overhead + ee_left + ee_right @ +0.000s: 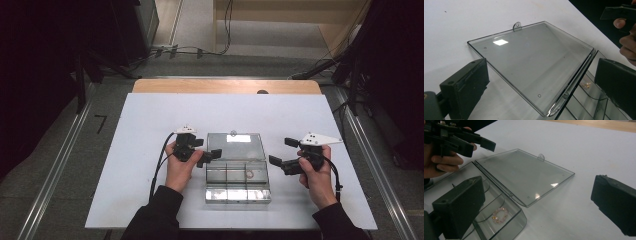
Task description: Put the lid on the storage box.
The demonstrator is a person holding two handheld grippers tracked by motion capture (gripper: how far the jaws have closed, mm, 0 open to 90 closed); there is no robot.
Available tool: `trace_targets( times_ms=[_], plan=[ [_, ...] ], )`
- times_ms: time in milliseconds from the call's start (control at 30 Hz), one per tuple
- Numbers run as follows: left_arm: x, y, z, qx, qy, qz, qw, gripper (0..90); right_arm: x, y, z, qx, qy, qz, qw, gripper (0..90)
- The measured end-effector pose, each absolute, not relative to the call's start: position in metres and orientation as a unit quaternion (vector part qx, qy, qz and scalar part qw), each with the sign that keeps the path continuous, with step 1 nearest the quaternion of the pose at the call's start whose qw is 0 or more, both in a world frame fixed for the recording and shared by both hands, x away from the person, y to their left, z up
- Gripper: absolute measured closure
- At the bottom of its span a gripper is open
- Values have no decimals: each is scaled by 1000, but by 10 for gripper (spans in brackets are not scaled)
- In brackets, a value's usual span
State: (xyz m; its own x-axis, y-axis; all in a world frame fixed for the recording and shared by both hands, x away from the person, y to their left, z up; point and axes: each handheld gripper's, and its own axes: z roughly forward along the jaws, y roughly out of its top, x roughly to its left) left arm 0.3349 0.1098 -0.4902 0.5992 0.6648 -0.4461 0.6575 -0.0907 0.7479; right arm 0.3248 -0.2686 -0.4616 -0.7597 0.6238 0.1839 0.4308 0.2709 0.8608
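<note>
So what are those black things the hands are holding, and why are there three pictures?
They are claws, squeezed by hand like tongs. A person holds the left claw and the right claw, one in each hand. The high view looks down from above the white table. The other two pictures come from little cameras riding on each claw. On the table lies a clear plastic box with its lid flipped open flat. Inside one compartment sits a small beaded bracelet. Both claws are open, holding nothing, one at each side of the box.
</note>
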Motion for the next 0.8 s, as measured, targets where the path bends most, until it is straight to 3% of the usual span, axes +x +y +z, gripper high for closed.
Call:
trace_targets(
  times_ms=[800],
  plan=[
    [339, 107, -498, 725, 481, -13, 493, 74, 353, -235, -471, 382, 791, 475, 52, 36]
  ],
)
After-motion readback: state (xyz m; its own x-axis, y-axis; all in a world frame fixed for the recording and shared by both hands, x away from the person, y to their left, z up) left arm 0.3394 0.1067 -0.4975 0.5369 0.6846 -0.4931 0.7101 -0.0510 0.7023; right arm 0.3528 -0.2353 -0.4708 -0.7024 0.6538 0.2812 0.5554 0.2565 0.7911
